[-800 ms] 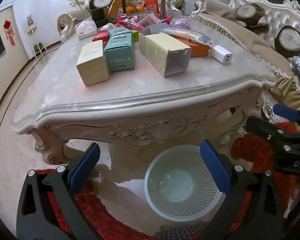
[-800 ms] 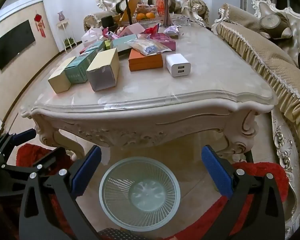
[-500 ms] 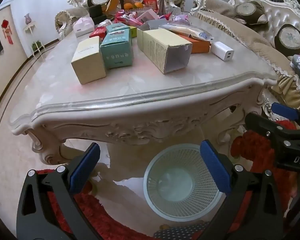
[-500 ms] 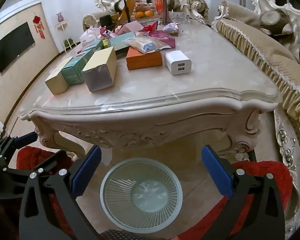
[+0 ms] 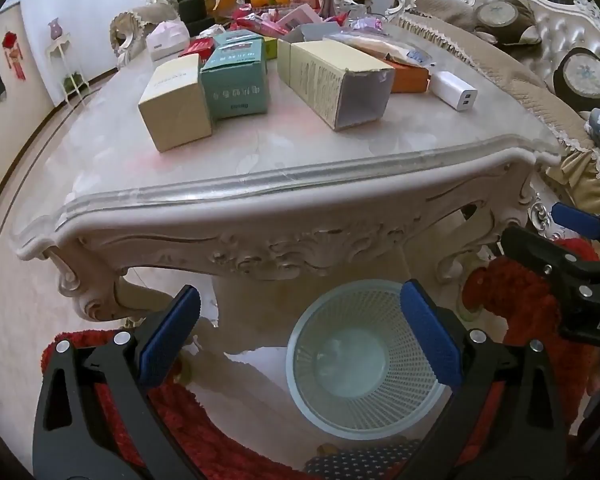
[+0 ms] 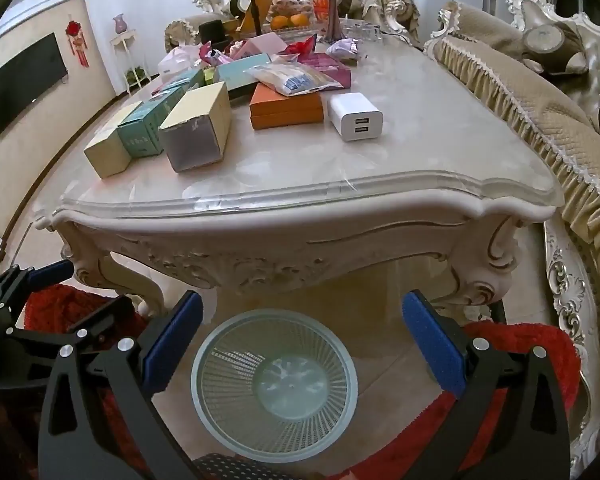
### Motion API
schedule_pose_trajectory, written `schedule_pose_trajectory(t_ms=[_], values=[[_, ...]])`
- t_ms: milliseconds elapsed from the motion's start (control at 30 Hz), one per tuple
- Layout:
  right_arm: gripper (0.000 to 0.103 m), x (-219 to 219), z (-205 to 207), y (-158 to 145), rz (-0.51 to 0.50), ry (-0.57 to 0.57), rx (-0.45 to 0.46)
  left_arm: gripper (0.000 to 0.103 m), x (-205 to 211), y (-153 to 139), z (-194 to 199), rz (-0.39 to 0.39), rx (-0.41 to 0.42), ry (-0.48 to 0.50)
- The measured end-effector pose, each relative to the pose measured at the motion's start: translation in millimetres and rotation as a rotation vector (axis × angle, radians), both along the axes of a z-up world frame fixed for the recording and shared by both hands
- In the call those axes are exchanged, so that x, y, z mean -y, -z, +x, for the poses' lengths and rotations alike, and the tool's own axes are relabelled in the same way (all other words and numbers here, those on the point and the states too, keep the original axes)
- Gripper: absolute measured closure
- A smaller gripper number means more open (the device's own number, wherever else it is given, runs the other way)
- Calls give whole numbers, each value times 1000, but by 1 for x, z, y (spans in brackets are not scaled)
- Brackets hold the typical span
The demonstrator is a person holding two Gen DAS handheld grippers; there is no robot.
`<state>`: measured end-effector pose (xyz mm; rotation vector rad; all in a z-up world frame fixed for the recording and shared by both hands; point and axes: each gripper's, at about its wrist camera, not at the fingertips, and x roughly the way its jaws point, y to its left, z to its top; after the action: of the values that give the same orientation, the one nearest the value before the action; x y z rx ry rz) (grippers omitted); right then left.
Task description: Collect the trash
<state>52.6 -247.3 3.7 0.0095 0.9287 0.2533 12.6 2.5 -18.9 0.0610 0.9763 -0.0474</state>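
In the left wrist view, the left gripper [image 5: 300, 336] is hovering with fingers spread wide and holding nothing, low in the frame, above the pale mesh plastic waste basket [image 5: 364, 364] sitting empty on the floor. The open-ended cream cardboard box [image 5: 336, 80] is lying at upper centre on the ornate marble-topped table [image 5: 300, 184].

In the right wrist view, the right gripper [image 6: 302, 340] is likewise gaping wide and empty over the basket [image 6: 274, 388]. Judging by this, collecting is only starting; next, one gripper needs reaching up to the box [image 6: 196, 126] at centre left.
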Motion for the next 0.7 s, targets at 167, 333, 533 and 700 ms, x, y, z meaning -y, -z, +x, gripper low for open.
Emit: schedule_pose_trajectory(t_ms=[167, 333, 533, 700], values=[[7, 1, -1, 0, 1, -2, -2, 6, -1, 1, -1, 1, -6, -11], [7, 0, 0, 1, 3, 1, -4, 6, -2, 2, -1, 3, -7, -12], [7, -1, -1, 0, 1, -6, -3, 6, -4, 3, -1, 1, -11, -18], [7, -2, 0, 0, 0, -4, -6, 6, -4, 3, -1, 3, -12, -14]])
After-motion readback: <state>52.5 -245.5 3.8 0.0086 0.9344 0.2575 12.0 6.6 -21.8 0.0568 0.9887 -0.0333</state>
